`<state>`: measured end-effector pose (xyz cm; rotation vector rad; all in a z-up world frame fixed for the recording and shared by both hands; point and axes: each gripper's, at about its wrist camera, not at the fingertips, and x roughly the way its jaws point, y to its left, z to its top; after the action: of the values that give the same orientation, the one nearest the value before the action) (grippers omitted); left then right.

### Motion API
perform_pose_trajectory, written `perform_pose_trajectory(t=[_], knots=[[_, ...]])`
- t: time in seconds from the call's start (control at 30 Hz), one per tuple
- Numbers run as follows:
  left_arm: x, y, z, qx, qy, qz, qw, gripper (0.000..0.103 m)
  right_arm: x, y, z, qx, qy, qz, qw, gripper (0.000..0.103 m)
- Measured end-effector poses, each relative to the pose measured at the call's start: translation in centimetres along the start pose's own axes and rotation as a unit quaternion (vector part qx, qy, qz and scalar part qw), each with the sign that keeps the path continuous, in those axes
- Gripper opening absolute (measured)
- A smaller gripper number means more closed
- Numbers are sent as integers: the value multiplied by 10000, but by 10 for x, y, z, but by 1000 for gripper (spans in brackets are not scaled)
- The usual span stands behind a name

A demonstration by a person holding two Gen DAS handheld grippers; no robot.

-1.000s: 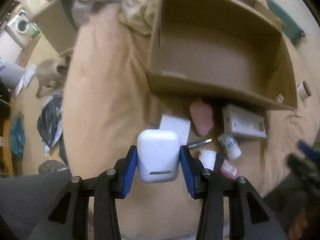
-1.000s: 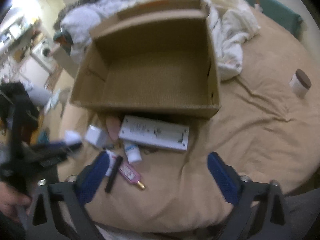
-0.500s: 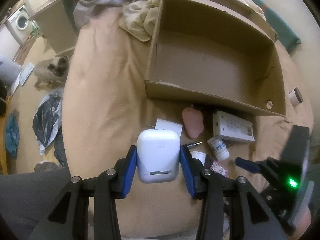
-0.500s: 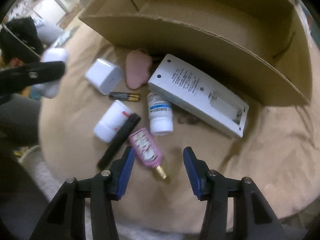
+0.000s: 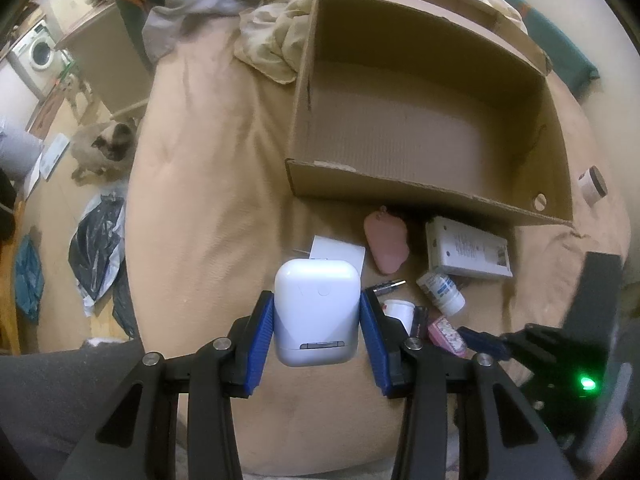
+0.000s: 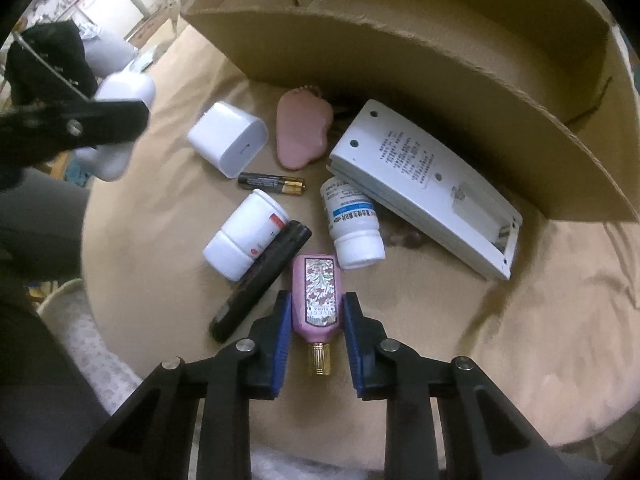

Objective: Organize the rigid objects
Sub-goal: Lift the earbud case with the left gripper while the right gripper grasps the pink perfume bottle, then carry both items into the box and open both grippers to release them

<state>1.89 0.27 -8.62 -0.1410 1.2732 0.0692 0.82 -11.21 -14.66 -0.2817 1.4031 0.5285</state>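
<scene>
My left gripper [image 5: 317, 320] is shut on a white earbuds case [image 5: 316, 300] and holds it above the beige bed cover, short of the open cardboard box [image 5: 420, 196]. My right gripper [image 6: 316, 312] points down at the bed. Its jaws are closing, and the blue pads press both sides of a pink perfume bottle [image 6: 318, 292] with a gold cap that lies flat. The box [image 6: 400, 52] stands empty just beyond the loose items. In the right wrist view the left gripper [image 6: 100, 120] and the case [image 6: 128, 84] hang at the upper left.
In front of the box lie a white charger [image 6: 230, 140], a battery [image 6: 272, 182], a pink pouch [image 6: 304, 136], a white flat device [image 6: 424, 184], two white pill bottles [image 6: 352, 220] [image 6: 244, 236] and a black stick [image 6: 264, 276]. A small jar [image 5: 594, 186] sits to the right. A cat [image 5: 104, 148] is on the floor.
My right gripper came down over the loose items and narrowed from wide open onto the pink perfume bottle. The left gripper kept still with the case.
</scene>
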Motion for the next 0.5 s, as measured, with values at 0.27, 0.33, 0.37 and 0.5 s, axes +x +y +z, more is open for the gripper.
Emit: perform_pose_trajectory(t=[0.27,0.33,0.37,0.5], knots=[[-1,-8,-1,175,-105,75,9998,39,-31,-19,-7,314,-276,410,9983,27],[-3,-9,-1,217,-165,114,9996,39,-42,-23,-8,357,-420,498,9972,27],[-5,-10,-1,248,-200,130,9994,39,-50,-26,-7,385,-486,527,9967,27],[-14,-14,6,296,-315,103,9990,39,-76,-40,-2,512,-805,643,9934,27]])
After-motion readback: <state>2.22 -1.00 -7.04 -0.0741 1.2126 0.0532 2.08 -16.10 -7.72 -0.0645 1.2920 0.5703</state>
